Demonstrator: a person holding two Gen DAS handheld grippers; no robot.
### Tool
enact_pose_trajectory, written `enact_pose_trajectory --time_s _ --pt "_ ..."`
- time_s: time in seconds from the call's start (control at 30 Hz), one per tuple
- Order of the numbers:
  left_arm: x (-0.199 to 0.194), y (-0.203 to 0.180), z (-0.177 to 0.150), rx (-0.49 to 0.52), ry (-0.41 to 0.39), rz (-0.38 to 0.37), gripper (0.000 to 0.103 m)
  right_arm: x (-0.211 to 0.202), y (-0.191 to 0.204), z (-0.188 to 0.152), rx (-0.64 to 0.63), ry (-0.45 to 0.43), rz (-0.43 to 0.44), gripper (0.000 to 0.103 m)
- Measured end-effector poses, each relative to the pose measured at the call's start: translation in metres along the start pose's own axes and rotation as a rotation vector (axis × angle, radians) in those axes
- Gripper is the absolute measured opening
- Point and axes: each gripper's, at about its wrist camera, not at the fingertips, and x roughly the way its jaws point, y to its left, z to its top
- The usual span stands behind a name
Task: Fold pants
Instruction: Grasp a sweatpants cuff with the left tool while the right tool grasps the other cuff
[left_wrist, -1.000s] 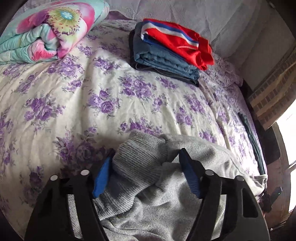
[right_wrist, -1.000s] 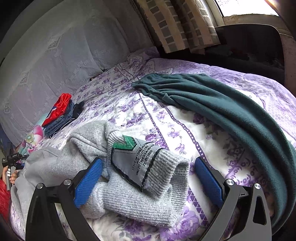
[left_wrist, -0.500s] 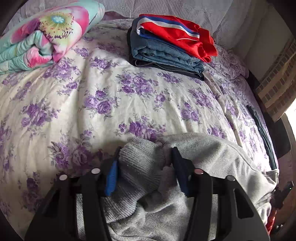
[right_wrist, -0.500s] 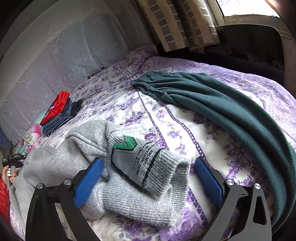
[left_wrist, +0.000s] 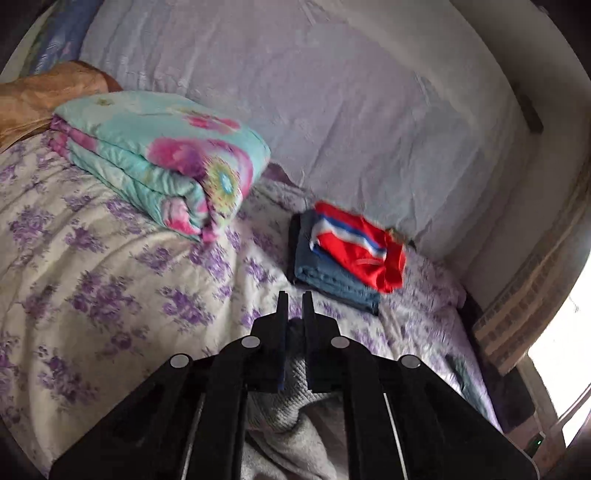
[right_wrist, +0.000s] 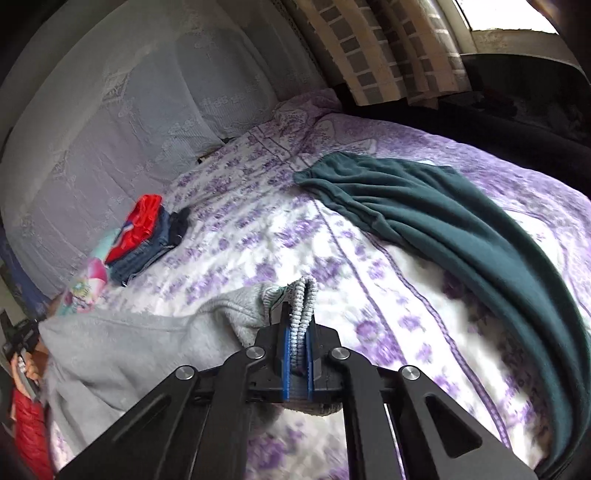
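Observation:
The grey pants (right_wrist: 147, 343) lie bunched on the purple-flowered bedspread (right_wrist: 258, 236). My right gripper (right_wrist: 299, 310) is shut on their ribbed knit edge (right_wrist: 306, 295), which sticks up between the blue pads and is lifted off the bed. In the left wrist view my left gripper (left_wrist: 294, 295) is shut, with the grey pants (left_wrist: 288, 424) pinched low between its fingers and hanging beneath it. The cloth between the two grips is stretched towards the left of the right wrist view.
A folded stack, red garment over blue jeans (left_wrist: 351, 258), sits near the headboard, next to a folded floral quilt (left_wrist: 166, 162). A dark green garment (right_wrist: 461, 229) is spread across the bed's right side. A hand (right_wrist: 26, 365) shows at the left edge.
Both grippers closed on the grey pants and rose. The left one swung up, so its view now faces the headboard and the stack instead of the bedspread.

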Motion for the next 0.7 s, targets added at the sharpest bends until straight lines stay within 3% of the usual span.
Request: enact_pose_trajectory --time_s 0.07,0.13,0.27,0.33,0.37,0.4,0.43,0.57,0.63,0.7 --pt "-0.022 0.014 0.02 -0.025 -0.082 0.043 0.0 0.018 0.019 0.026 -0.014 0.017 0.043 0.006" --pt "-0.033 0.026 0.032 -0.057 -0.089 0.064 0.0 0.035 0.05 0.047 -0.097 0.002 0.028 0.006" --pt "-0.026 0.045 0.026 -0.039 0.037 0.107 0.0 0.049 0.081 0.068 -0.106 -0.029 0.083 0.006" --pt "-0.012 0.052 0.015 -0.02 0.111 0.115 0.01 0.048 0.077 0.068 -0.088 -0.045 0.071 0.006" --pt "-0.004 0.053 0.009 -0.007 0.149 0.114 0.029 0.047 0.068 0.066 -0.068 -0.047 0.06 0.006" --pt "0.004 0.053 0.005 0.007 0.181 0.117 0.054 0.045 0.057 0.064 -0.043 -0.044 0.047 0.006" --pt "0.013 0.052 0.001 0.026 0.203 0.121 0.062 0.043 0.043 0.061 -0.014 -0.04 0.031 0.006" --pt "0.046 0.038 -0.008 0.099 0.289 0.102 0.071 0.029 -0.022 0.052 0.151 -0.016 0.008 0.006" --pt "0.068 0.027 -0.015 0.137 0.361 0.084 0.082 0.023 -0.046 0.043 0.214 -0.011 0.002 0.006" --pt "0.091 0.016 -0.026 0.181 0.431 0.095 0.083 0.025 -0.059 0.032 0.236 0.025 0.008 0.006"
